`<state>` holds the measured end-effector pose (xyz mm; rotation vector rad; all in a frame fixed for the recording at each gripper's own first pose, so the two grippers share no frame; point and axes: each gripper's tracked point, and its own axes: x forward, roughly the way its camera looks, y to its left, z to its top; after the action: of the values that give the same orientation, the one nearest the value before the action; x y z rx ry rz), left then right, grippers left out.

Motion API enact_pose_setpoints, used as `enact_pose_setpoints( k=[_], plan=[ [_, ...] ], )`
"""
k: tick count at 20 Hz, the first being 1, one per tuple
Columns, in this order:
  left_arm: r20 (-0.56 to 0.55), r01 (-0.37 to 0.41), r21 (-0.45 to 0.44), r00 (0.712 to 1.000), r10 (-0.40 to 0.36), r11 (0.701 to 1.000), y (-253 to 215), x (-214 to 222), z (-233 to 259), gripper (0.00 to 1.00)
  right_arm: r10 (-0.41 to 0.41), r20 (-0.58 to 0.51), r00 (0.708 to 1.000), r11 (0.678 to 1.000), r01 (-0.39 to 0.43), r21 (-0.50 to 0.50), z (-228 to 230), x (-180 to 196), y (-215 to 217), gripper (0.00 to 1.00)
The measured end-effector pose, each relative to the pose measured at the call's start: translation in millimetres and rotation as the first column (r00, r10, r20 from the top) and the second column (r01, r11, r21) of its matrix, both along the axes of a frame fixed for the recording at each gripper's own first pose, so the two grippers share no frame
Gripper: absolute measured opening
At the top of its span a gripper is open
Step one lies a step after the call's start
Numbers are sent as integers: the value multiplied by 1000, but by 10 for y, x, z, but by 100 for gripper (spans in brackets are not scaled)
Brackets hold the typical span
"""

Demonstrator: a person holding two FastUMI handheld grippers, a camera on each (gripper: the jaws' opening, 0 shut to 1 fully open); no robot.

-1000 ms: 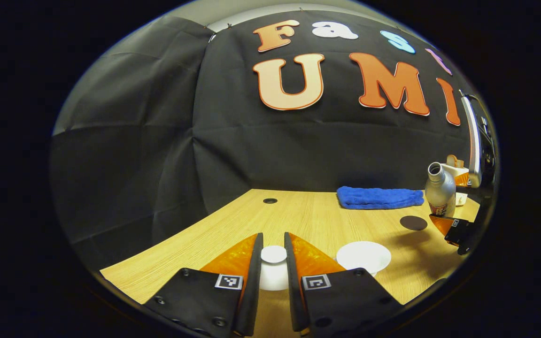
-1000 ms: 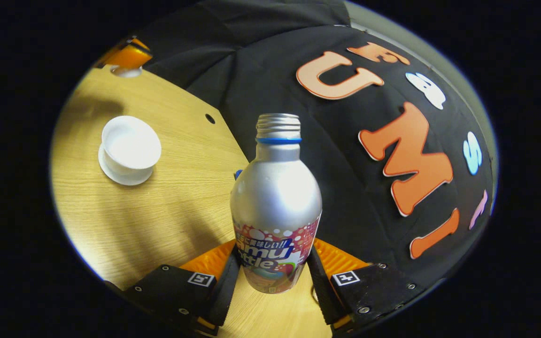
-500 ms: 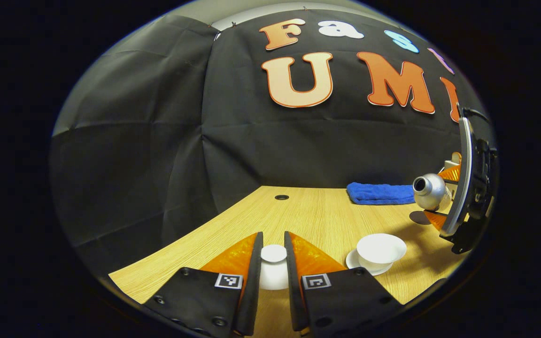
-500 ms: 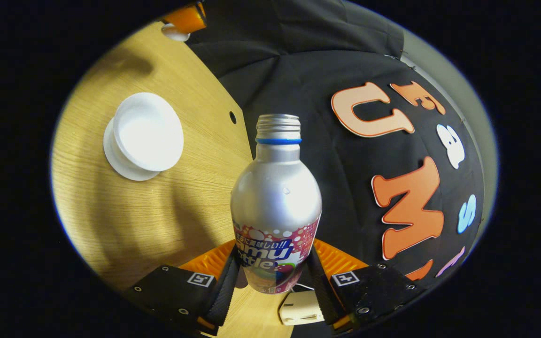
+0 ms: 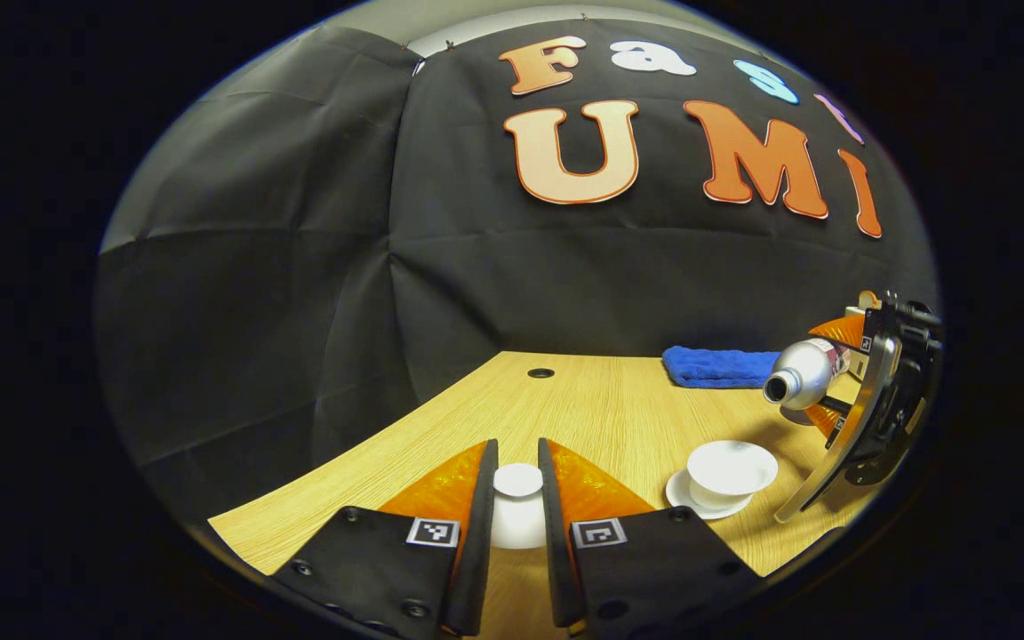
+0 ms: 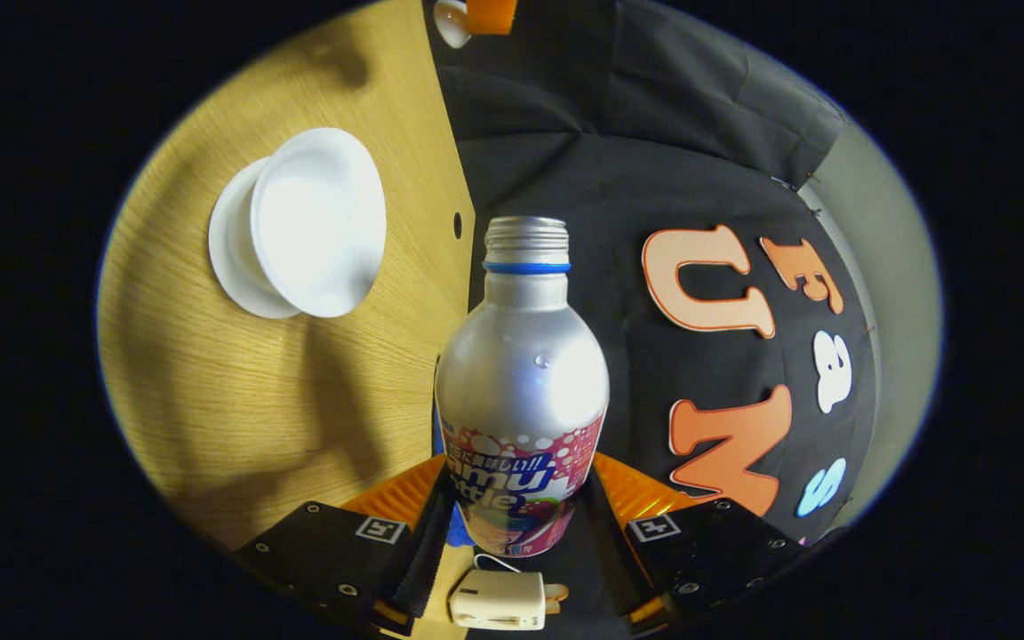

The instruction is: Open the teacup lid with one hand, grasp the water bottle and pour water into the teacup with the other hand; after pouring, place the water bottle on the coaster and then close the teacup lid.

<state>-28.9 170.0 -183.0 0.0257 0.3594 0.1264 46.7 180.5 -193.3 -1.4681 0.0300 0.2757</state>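
**Tipping the bottle toward the open cup**

The left gripper (image 5: 517, 498) is clenched on the knob of the lid (image 5: 517, 481), both fingers pressing it from either side, held off to the side of the cup (image 5: 732, 466). The cup sits open on its saucer (image 5: 685, 494) ahead and to the right of those fingers. The right gripper (image 6: 519, 511) grasps the bottle (image 6: 522, 382) low on its body, fingers on both flanks of the label. In the left gripper view the bottle (image 5: 801, 373) lies nearly level, its open mouth above and just to the right of the cup.

To pour well, the mouth likely wants to come a touch nearer the cup's middle before tilting further. Tilt slowly so the stream lands inside the rim, not on the table (image 5: 601, 404). Keep the lid well apart from the stream.
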Motion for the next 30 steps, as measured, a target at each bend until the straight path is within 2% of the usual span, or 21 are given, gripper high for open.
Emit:
enact_pose_setpoints(
  k=[8,9,10,13,17,18,19,24,25,28,29,30],
  plan=[
    [-5,0,-4,1000,0,1000,19,25,-24,32,70,86,994,990,-58,-131,-139,-138,75,76],
    [-8,0,-2,1000,0,1000,20,27,-22,29,82,97,992,986,-67,-151,-131,-138,82,76],
    [-7,0,-4,1000,0,1000,20,20,-19,32,94,105,990,983,-75,-168,-166,-144,72,76],
    [-3,1,-7,1000,-1,1000,22,28,0,32,123,129,984,972,-93,-214,-103,-106,76,76],
    [0,1,-6,1000,-1,1000,22,25,7,32,175,150,973,954,-129,-272,-51,-89,104,76],
    [-1,2,-5,1000,-2,1000,24,29,18,29,187,155,970,948,-136,-287,-26,-81,113,76],
    [2,3,-5,1000,-3,1000,20,27,14,32,198,166,966,942,-140,-303,7,-74,120,76],
    [1,15,-17,1000,-15,1000,8,31,6,32,254,211,944,915,-164,-369,78,-67,174,76],
    [-3,14,-17,1000,-14,1000,16,27,-9,29,263,220,939,910,-165,-381,94,-54,179,76],
    [-2,15,-23,1000,-15,1000,7,27,13,32,268,241,933,904,-157,-397,125,-25,166,76],
    [-1,14,-21,1000,-14,1000,10,29,3,29,273,254,928,901,-154,-405,138,-26,173,76],
    [-1,14,-18,1000,-14,1000,11,27,-2,32,278,270,922,898,-149,-413,156,-26,179,76]
  ],
)
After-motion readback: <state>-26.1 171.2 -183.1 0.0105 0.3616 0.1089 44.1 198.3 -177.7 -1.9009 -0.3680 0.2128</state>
